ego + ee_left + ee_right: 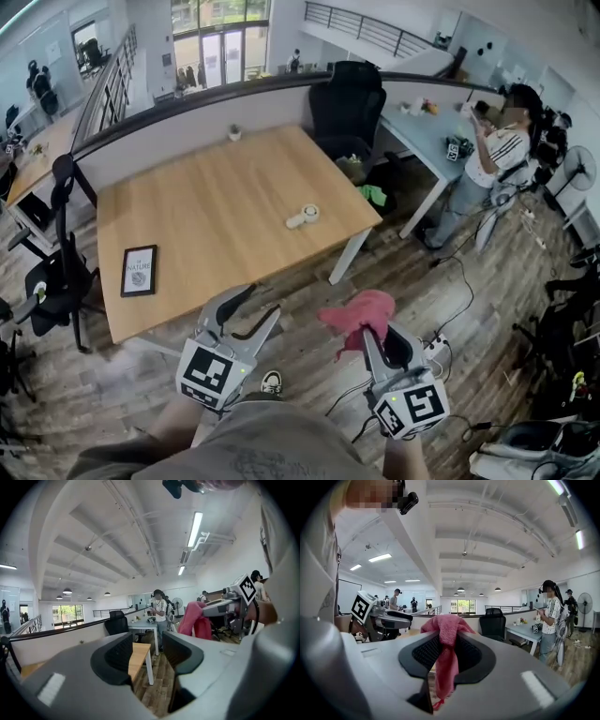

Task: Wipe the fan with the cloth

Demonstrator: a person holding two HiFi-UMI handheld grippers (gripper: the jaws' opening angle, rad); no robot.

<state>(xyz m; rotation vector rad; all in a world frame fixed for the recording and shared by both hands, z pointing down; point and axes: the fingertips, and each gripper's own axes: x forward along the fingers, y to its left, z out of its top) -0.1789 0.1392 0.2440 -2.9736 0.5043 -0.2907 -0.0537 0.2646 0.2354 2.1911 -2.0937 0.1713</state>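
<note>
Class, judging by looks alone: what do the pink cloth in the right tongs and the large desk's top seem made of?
Limp pink cloth: soft terry or microfibre, matt; fuzzy nap, drooping folds. Rectangular pale desk top: wood or wood-look laminate, smooth satin; grain streaks show, but which is unclear.

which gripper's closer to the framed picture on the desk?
Left. In the head view the left gripper is just right of the framed picture; the right gripper, shut on the pink cloth, is farther right.
</note>
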